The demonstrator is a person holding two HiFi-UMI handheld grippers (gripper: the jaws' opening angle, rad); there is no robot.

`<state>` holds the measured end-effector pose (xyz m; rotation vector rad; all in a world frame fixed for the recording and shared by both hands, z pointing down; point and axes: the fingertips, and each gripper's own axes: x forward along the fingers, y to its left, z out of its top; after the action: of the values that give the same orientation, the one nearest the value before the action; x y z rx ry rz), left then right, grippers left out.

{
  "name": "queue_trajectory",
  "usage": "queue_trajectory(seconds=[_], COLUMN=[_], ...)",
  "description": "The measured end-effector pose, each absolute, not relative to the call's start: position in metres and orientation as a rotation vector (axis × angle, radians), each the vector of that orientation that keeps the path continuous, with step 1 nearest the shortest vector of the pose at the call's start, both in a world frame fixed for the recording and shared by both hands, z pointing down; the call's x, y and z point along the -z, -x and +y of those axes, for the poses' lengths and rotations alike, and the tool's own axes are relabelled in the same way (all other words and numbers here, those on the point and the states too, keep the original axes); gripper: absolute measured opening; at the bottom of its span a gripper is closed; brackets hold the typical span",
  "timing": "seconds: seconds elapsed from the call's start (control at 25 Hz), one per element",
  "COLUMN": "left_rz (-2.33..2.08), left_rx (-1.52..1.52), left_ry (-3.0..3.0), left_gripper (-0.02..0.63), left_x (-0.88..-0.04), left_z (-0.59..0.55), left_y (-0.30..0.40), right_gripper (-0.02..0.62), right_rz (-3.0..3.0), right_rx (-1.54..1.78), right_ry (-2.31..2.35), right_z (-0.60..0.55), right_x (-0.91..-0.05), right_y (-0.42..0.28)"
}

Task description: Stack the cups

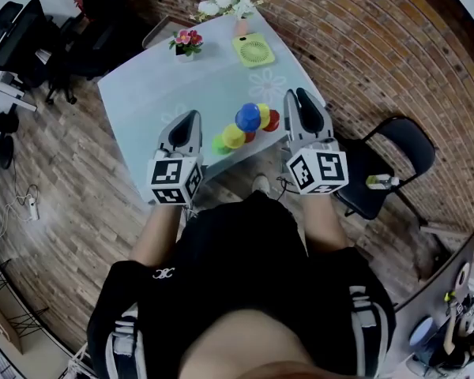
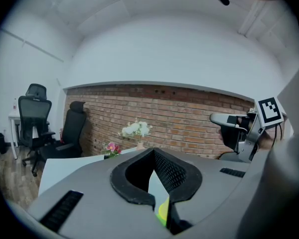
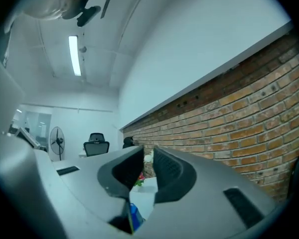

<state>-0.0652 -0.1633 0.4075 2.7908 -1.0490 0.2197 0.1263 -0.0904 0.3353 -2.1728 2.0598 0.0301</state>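
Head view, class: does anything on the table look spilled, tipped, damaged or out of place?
Nothing looks spilled or damaged. The blue cup, yellow cup, red cup and green cup sit bunched, unstacked, close to the table's near edge. The pink flowers and white flowers stand upright.

Nothing readable tbh: only square coded markers (image 1: 167,172) on the left gripper (image 1: 193,116) and right gripper (image 1: 297,94), plus an illegible emblem (image 1: 164,272) on the shorts (image 1: 245,243).

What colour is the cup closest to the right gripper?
Red; the cup shows best in the head view.
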Motion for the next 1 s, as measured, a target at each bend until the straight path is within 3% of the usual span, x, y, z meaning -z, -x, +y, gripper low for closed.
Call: queue_trajectory(seconds=[0.04,0.08,1.0], left_rz=[-1.047,-1.046,-0.995], left_rx=[-0.215,-0.211,-0.228], left_ry=[-2.794,-2.797,-2.830], left_gripper=[0.003,0.003,0.003], left_x=[-0.406,-0.405,-0.403], left_z=[-0.164,-0.163,-0.167], left_y=[0.063,0.062,0.049], right_gripper=[0.011,0.002,0.002], right_rz=[2.024,1.999,1.980], right_rx=[-0.021,-0.012,0.060], right_ry=[2.202,2.235,2.361], right_z=[-0.088,-0.085,-0.080], right_x=[-0.338,-0.342,-0.379], right_y=[-0.134,-0.141,-0.157])
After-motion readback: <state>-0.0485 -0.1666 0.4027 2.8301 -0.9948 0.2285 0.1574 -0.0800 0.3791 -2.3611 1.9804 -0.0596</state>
